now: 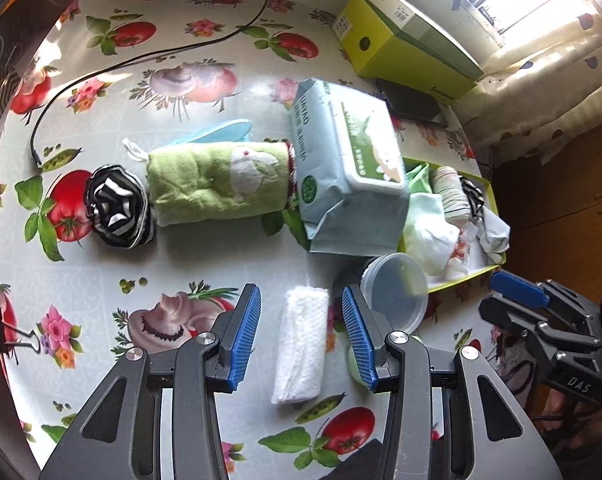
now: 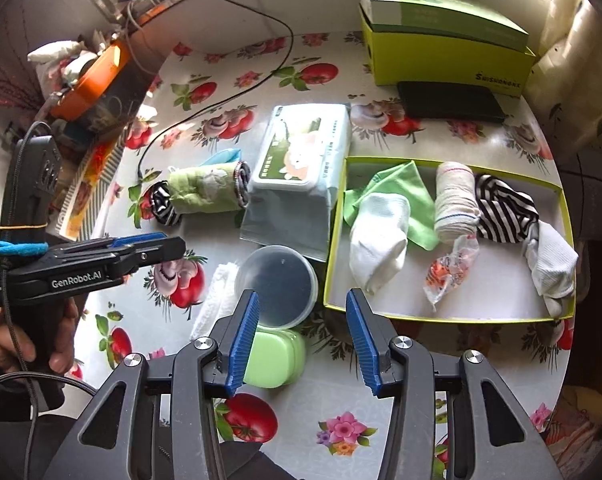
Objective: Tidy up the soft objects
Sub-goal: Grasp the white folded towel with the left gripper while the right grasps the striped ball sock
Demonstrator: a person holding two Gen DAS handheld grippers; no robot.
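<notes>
Left gripper (image 1: 301, 334): jaws wide, nothing pressed; hangs over a rolled white towel (image 1: 301, 346), blue pads clear of it on both sides.
Right gripper (image 2: 303, 338): jaws parted, empty; points down at the tablecloth between a clear plastic tub (image 2: 279, 286) and the tray's near wall.
Tray (image 2: 445, 317): shallow, yellow-green rim, white floor, on the table's right side.
Inside the tray: white sock (image 2: 377, 236) lying on a green cloth (image 2: 409, 196); rolled ribbed cloth (image 2: 455, 200); striped black-and-white fabric (image 2: 505, 210); second white sock (image 2: 551, 264) against the right wall; crumpled printed wrapper (image 2: 451, 266).
Outside the tray: green rabbit towel roll (image 1: 217, 182) touching a striped bundle (image 1: 117, 206) on its left end; wet-wipes pack (image 1: 349, 160) between that roll and the tray.
Near the tub: green soap case (image 2: 277, 358), just beside it.
Far edge: lime shoe box (image 2: 445, 36) with a dark flat case (image 2: 449, 102) in front.
Table cover: floral tomato-print oilcloth (image 1: 181, 92), a black cable (image 1: 141, 56) trailing across.
</notes>
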